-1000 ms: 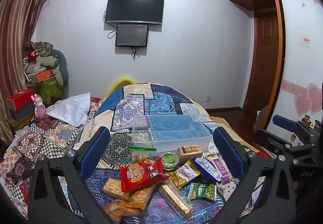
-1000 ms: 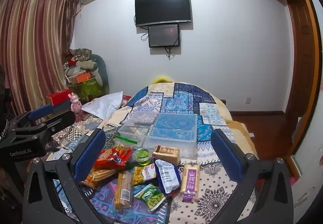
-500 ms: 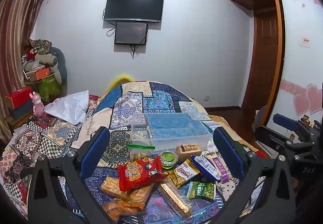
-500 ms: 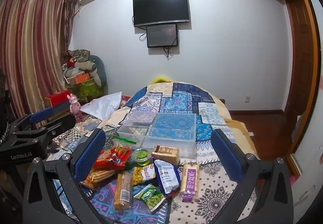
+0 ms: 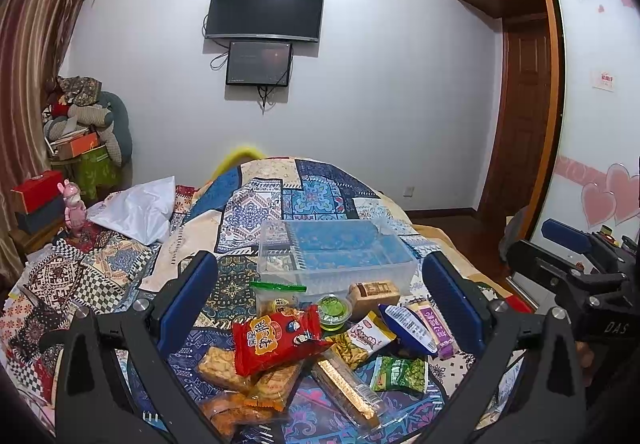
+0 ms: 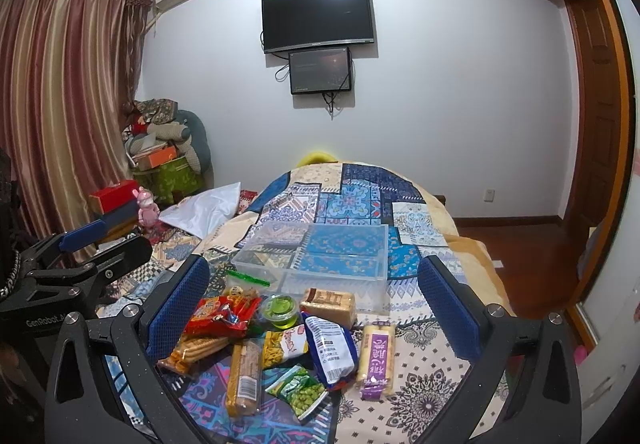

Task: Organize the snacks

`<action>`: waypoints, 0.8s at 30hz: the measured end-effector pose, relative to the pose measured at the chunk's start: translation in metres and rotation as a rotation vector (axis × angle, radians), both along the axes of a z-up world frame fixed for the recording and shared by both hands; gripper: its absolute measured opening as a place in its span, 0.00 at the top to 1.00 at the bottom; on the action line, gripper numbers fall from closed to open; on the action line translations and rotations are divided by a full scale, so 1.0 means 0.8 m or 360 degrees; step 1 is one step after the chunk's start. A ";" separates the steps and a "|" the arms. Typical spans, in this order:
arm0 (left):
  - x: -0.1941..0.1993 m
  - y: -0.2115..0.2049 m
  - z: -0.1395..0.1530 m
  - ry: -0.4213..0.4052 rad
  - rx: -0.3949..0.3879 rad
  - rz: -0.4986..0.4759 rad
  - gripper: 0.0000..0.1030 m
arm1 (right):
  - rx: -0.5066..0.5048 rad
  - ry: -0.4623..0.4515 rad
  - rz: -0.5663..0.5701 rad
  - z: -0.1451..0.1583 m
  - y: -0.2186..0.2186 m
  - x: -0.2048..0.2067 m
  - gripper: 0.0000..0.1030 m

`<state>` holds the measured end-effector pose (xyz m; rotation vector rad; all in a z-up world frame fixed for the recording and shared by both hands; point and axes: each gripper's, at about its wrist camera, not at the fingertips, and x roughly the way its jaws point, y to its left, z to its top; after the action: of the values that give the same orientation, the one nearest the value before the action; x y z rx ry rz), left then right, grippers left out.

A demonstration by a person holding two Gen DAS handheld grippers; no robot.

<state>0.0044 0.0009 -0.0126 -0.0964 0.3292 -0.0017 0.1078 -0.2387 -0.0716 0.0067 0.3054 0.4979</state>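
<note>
my left gripper (image 5: 320, 304) and right gripper (image 6: 312, 300), fingers spread and empty, hover above the snack pile; red crinkled snack bag (image 5: 276, 336) lies nearest the left, long axis crosswise.

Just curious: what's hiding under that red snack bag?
The red snack bag lies on biscuit packs, their ends poking out. Anything directly beneath it is covered.

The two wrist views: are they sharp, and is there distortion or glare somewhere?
Left wrist view: sharp, with strong fisheye bending of the walls, dark vignette in the corners, and faint reflections on the television. Right wrist view: also sharp, the door frame curves heavily, and the clear storage box shows only soft highlights, no strong glare.
</note>
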 end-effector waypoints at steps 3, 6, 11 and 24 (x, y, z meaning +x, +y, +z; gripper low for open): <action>0.000 0.001 -0.001 0.0005 -0.0004 -0.0002 0.00 | 0.0003 0.0001 0.0001 0.000 0.000 0.000 0.00; 0.000 0.003 -0.002 0.0006 -0.0001 0.0000 0.00 | 0.0002 0.0000 0.0001 0.000 0.000 -0.001 0.00; 0.001 0.002 -0.002 0.0008 -0.0006 0.0000 0.00 | 0.0001 0.0000 0.0000 0.000 0.000 -0.001 0.00; 0.003 0.002 -0.002 0.0012 -0.0011 -0.0001 0.00 | 0.0004 0.0001 0.0002 0.001 0.001 -0.002 0.00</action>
<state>0.0070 0.0027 -0.0146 -0.1029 0.3369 -0.0032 0.1063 -0.2377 -0.0709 0.0089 0.3055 0.4995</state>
